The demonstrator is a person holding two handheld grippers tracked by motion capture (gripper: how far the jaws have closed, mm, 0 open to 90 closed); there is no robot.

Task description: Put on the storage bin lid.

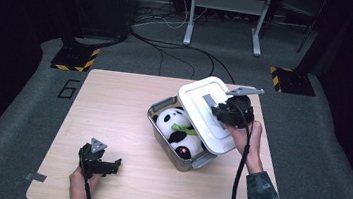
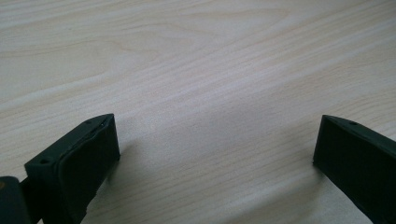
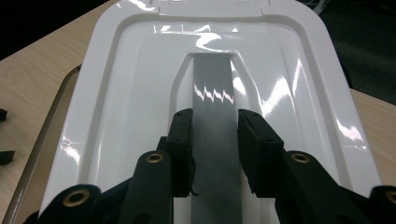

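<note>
A white plastic lid [image 1: 199, 107] with a grey handle strip [image 3: 214, 88] hangs tilted over the right side of a clear storage box [image 1: 161, 128]. My right gripper [image 3: 215, 140] is shut on that grey handle, one jaw on each side of it, and in the high view it [image 1: 222, 111] holds the lid above the box's right rim. Inside the box lies a black and white panda plush [image 1: 177, 127]. My left gripper [image 1: 115, 166] rests near the table's front left, jaws open with only bare wood [image 2: 210, 116] between them.
The light wooden table [image 1: 113, 102] carries the box at its centre right. A strip of grey tape [image 1: 35, 177] sits at the front left corner. Beyond the table lie cables, a metal desk frame [image 1: 224, 14] and black-and-yellow floor plates [image 1: 74, 58].
</note>
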